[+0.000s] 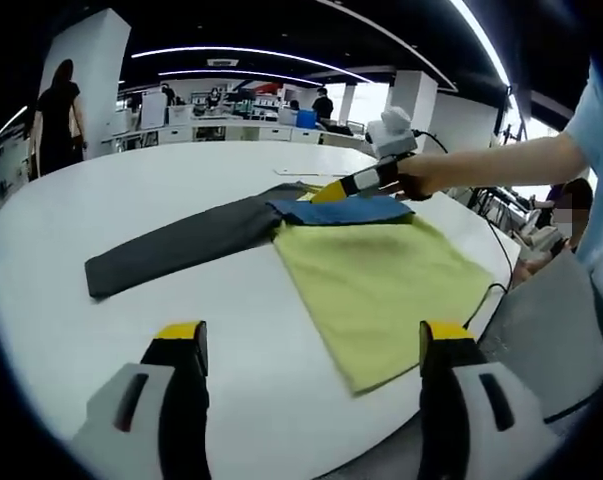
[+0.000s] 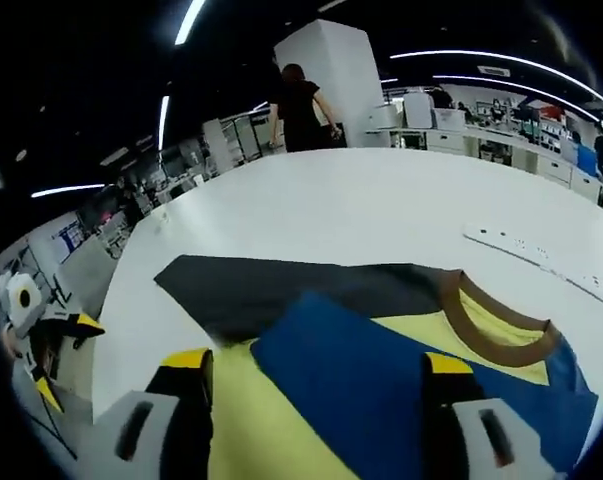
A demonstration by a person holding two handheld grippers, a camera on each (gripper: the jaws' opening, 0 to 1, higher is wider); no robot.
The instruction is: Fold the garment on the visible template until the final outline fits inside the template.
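Observation:
A garment lies flat on the white round table (image 1: 131,190): a yellow body (image 1: 381,280), a blue panel (image 1: 346,210) and a brown collar (image 2: 501,335). A long dark grey piece (image 1: 181,245) stretches out to the left from under the blue part; I cannot tell whether it is a sleeve or a mat. My left gripper (image 1: 313,340) is open above bare table, short of the yellow hem. My right gripper (image 2: 316,365) is open low over the blue panel (image 2: 381,390), and from the other side it shows as the right gripper (image 1: 333,190) at the garment's far edge.
A white strip (image 2: 531,255) lies on the table beyond the collar. A grey chair (image 1: 551,330) and a cable (image 1: 496,290) sit at the table's edge on the right. A person in black (image 2: 299,105) stands behind the table, with desks further back.

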